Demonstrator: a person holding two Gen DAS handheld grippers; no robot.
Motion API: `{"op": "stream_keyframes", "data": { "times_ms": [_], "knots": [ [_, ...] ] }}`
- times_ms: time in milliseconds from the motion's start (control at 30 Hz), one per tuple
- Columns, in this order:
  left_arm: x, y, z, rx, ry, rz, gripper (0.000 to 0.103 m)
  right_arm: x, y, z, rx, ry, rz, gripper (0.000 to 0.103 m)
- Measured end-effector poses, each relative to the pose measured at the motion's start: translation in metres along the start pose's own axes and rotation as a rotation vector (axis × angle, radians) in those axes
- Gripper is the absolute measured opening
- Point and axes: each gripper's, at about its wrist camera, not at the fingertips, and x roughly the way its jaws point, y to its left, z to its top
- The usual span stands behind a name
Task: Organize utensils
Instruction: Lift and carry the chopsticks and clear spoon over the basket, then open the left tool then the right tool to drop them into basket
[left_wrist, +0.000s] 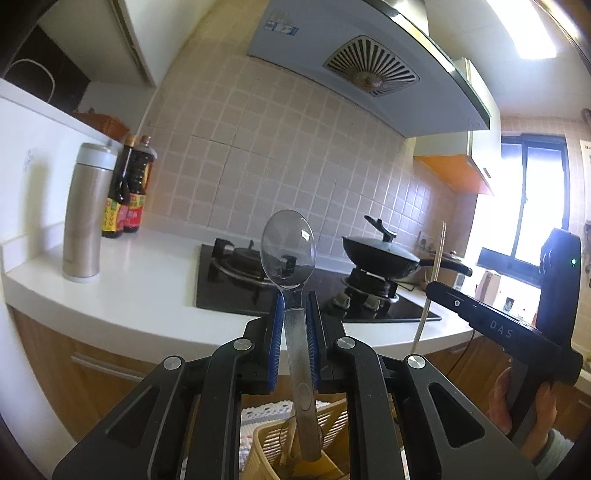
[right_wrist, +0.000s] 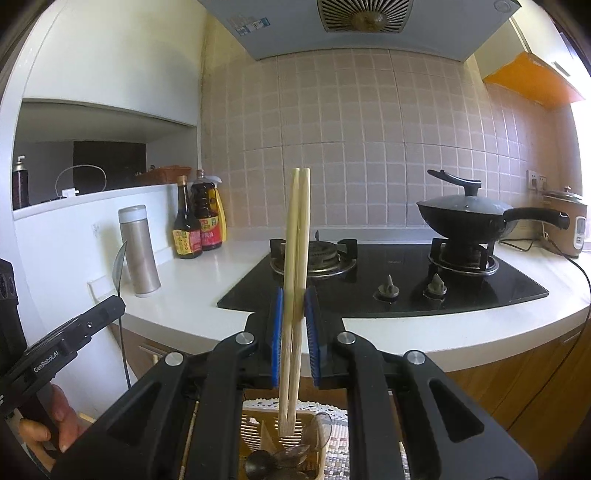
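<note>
My left gripper (left_wrist: 294, 306) is shut on the handle of a clear plastic spoon (left_wrist: 289, 251), bowl upward, its lower end over a yellow slotted utensil holder (left_wrist: 269, 443). My right gripper (right_wrist: 293, 302) is shut on a pair of pale wooden chopsticks (right_wrist: 297, 236), held upright, with their lower ends above the same holder (right_wrist: 255, 424), which holds several clear spoons (right_wrist: 295, 454). The right gripper and its chopsticks also show at the right of the left wrist view (left_wrist: 439, 254). The left gripper's body (right_wrist: 66, 339) shows at the left of the right wrist view.
A white counter (right_wrist: 192, 291) carries a black gas hob (right_wrist: 388, 280), a lidded black wok (right_wrist: 465, 218), a steel thermos (right_wrist: 138, 251), two sauce bottles (right_wrist: 199, 221) and a rice cooker (right_wrist: 565, 229). A range hood (left_wrist: 369, 70) hangs above. Wooden cabinets stand below the counter.
</note>
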Motion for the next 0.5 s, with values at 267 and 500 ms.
{"op": "stream_keyframes", "data": {
  "times_ms": [267,500],
  "knots": [
    [0.003,0.006,-0.011,-0.017,0.037,-0.029,0.011,0.002,-0.003,-0.016,0.013,0.030,0.008,0.011],
    [-0.014,0.009,-0.006,-0.031,0.051,-0.045,0.025,-0.015,-0.003,-0.022,0.024,0.066,0.029,0.011]
  ]
}}
